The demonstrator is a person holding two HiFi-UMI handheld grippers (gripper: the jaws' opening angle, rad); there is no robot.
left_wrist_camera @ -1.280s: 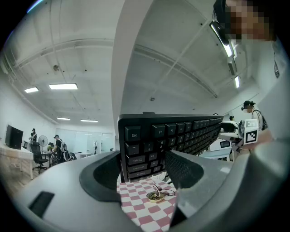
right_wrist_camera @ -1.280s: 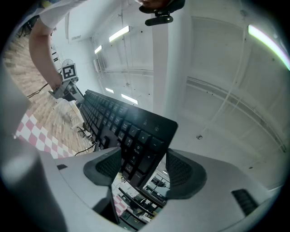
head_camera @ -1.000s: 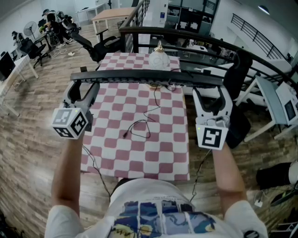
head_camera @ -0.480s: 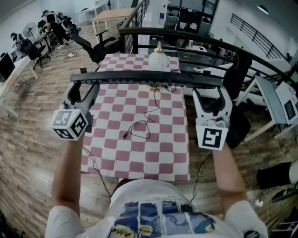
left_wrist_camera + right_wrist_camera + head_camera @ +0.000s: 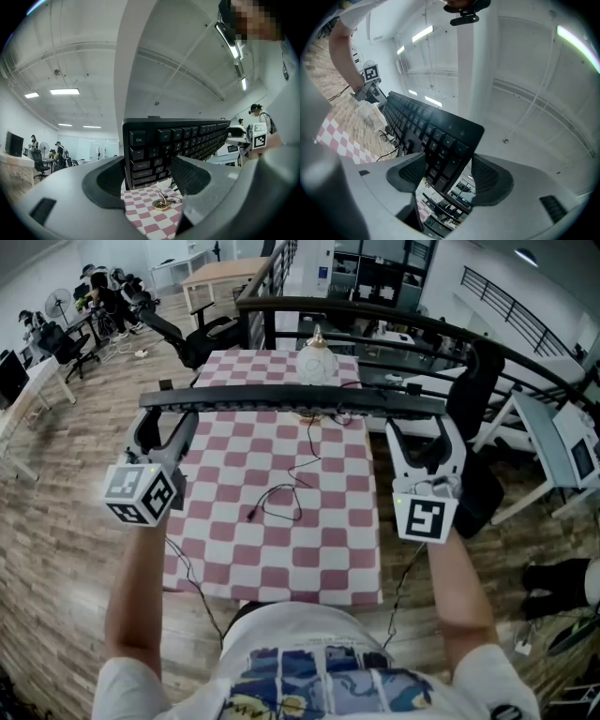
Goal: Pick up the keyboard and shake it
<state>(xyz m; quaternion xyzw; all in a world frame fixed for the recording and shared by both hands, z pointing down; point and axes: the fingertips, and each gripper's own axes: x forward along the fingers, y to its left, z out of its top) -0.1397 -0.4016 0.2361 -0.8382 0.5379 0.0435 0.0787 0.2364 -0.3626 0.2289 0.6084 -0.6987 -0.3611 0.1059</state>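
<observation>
Keyboard (image 5: pixel 292 399) | held clear above surface (image 5: pixel 328 554), long axis crosswise | its ends clamped by left tongs (image 5: pixel 161 420) and right tongs (image 5: pixel 424 426).

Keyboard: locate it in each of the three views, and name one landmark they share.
Head view: keyboard edge-on, a dark bar across the upper middle.
Left gripper view: keyboard at centre, Esc end between the jaws.
Right gripper view: keyboard at centre, number-pad end between the jaws.
Shared landmark: checked tablecloth below it.

White T-shirt (image 5: pixel 309 634), perhaps cartoon print; grey left tongs (image 5: pixel 147 176), right tongs (image 5: pixel 449 174).
</observation>
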